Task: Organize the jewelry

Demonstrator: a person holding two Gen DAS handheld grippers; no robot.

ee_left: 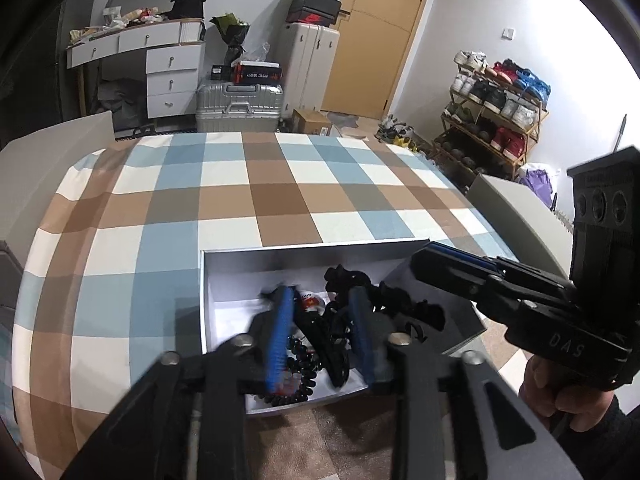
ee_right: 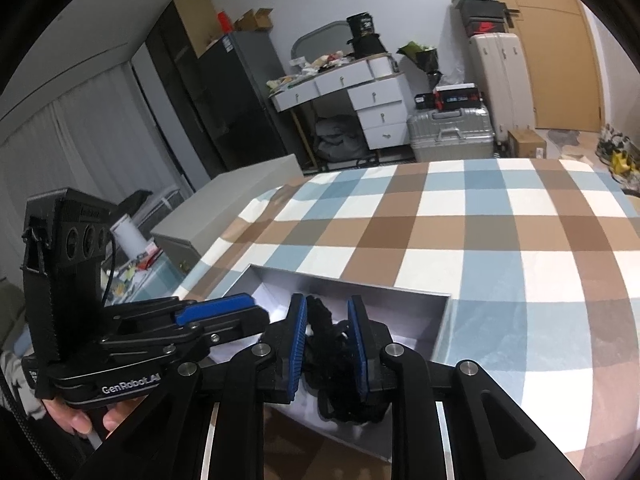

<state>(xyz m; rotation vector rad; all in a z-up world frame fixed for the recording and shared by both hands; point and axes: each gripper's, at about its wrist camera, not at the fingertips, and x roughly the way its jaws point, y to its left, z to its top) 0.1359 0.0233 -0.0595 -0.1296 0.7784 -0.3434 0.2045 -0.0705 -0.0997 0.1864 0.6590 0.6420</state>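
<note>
An open silver-grey box (ee_left: 320, 252) with a white lining sits on the checked bedspread near the front edge; it also shows in the right wrist view (ee_right: 400, 296). Inside lies a tangle of black beaded jewelry (ee_left: 384, 300) and a small red-and-white packet (ee_left: 310, 301). My left gripper (ee_left: 322, 336) hangs open over the box, its blue pads either side of a black piece. My right gripper (ee_right: 328, 344) is open above the box with the black jewelry (ee_right: 332, 360) between its pads. I cannot tell whether either touches it.
The checked bedspread (ee_left: 248, 184) stretches away behind the box. White bed-frame panels stand at the left (ee_left: 60, 136) and right (ee_left: 516, 216). Beyond are a white dresser (ee_left: 160, 64), suitcases (ee_left: 240, 104) and a shoe rack (ee_left: 496, 120).
</note>
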